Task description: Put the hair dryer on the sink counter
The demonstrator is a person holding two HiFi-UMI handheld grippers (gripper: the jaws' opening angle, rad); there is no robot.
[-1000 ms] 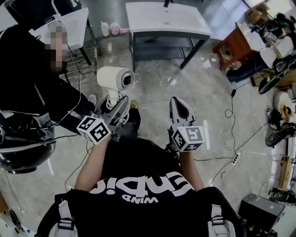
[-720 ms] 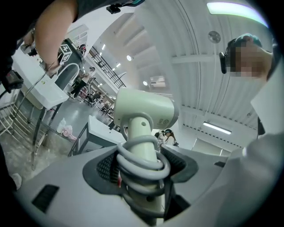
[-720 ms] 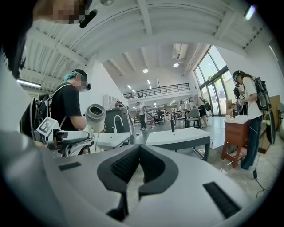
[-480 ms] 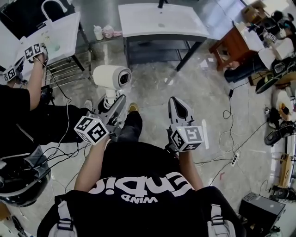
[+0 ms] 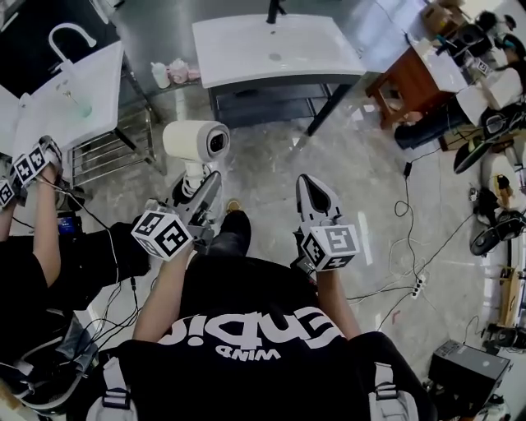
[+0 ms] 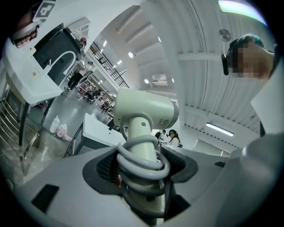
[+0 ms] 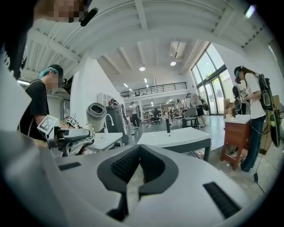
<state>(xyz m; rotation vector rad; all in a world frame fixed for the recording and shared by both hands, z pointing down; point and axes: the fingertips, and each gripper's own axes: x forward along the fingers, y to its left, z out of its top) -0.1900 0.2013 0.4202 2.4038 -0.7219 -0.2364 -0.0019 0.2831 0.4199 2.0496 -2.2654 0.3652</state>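
Observation:
The white hair dryer (image 5: 196, 141) stands upright with its grey cord wound round the handle. My left gripper (image 5: 201, 187) is shut on that handle; in the left gripper view the dryer (image 6: 144, 111) rises straight out of the jaws, which grip it at the coiled cord (image 6: 142, 162). My right gripper (image 5: 311, 184) is beside it, shut with nothing in it, the tips together (image 7: 140, 150). The white sink counter (image 5: 246, 57) with a black tap (image 5: 274, 10) lies ahead across the floor, also seen as the sink counter (image 7: 177, 137) in the right gripper view.
A second white sink (image 5: 49, 111) with a curved white tap stands at the left. Small bottles (image 5: 171, 72) sit on the floor between the two sinks. Another person's arm (image 5: 33, 205) with grippers is at the left. A wooden table (image 5: 409, 78) and floor cables (image 5: 411, 205) are at the right.
Both grippers and the dryer have moved forward toward the sink counter, which sits lower and nearer in the head view. The person at the left has shifted back and down.

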